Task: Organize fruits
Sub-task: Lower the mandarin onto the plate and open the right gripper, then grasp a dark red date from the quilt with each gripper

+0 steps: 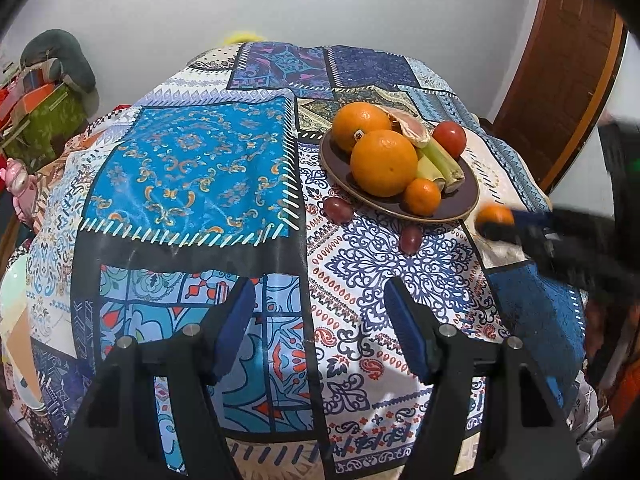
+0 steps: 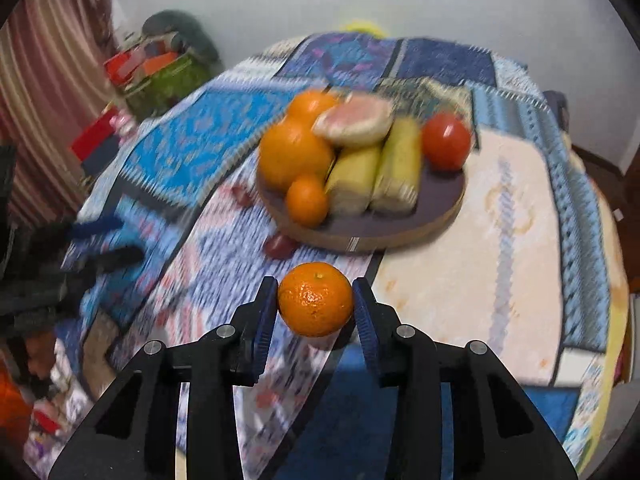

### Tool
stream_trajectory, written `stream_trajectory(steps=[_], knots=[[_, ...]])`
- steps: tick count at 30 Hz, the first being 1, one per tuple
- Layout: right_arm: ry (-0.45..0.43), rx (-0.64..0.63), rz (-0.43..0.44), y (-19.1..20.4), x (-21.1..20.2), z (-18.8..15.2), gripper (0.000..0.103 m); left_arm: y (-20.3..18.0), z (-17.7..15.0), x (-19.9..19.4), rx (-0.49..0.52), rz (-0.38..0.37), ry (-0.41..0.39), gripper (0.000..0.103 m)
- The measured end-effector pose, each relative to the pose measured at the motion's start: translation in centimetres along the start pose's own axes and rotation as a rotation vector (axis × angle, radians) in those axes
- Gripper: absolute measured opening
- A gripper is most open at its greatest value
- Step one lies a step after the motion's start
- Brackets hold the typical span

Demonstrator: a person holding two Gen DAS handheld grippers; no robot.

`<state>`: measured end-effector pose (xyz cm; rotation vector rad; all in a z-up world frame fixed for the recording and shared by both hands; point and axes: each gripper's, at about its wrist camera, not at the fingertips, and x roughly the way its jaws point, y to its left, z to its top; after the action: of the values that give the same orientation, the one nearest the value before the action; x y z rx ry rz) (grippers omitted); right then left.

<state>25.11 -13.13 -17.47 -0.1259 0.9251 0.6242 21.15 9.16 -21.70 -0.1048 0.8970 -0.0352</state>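
Observation:
A dark round plate (image 1: 468,196) (image 2: 440,196) on the patterned tablecloth holds two big oranges (image 1: 384,162), a small mandarin (image 1: 421,197), a red tomato (image 1: 449,138), cut green stalks (image 1: 440,160) and a pink grapefruit half (image 2: 354,118). Two dark grapes (image 1: 337,210) (image 1: 411,239) lie on the cloth in front of the plate. My right gripper (image 2: 316,300) is shut on a small mandarin (image 2: 316,299), held above the cloth just in front of the plate; it also shows in the left wrist view (image 1: 496,216). My left gripper (image 1: 320,320) is open and empty, nearer the table's front.
The table (image 1: 188,168) is covered by a blue patchwork cloth. A green box with clutter (image 1: 36,120) stands at the left, beyond the table. A brown wooden door frame (image 1: 560,80) is at the right. A white wall is behind.

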Motion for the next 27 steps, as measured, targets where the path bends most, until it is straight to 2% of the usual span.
stream_trajectory(steps=[3, 7, 16, 19, 23, 27], knots=[[-0.041, -0.017, -0.065, -0.2, 0.8, 1.9, 0.035, 0.0, 0.3, 0.4, 0.006, -0.001, -0.005, 0.067], [-0.038, 0.005, -0.076, -0.8, 2.5, 3.0, 0.035, 0.1, 0.6, 1.0, 0.009, -0.008, -0.005, 0.067], [-0.031, -0.002, -0.110, -0.6, 3.3, 3.0, 0.036, 0.8, 1.1, 2.5, 0.004, -0.030, 0.006, 0.067], [-0.036, -0.011, -0.125, -0.5, 2.9, 3.0, 0.043, 0.7, 1.5, 2.8, 0.010, -0.049, 0.003, 0.067], [-0.056, -0.013, -0.122, -0.2, 1.9, 3.0, 0.044, 0.4, 2.4, 3.3, 0.030, -0.065, -0.005, 0.066], [-0.070, -0.016, -0.104, 0.3, 0.8, 2.5, 0.044, -0.1, 3.3, 4.3, 0.058, -0.071, -0.003, 0.050]])
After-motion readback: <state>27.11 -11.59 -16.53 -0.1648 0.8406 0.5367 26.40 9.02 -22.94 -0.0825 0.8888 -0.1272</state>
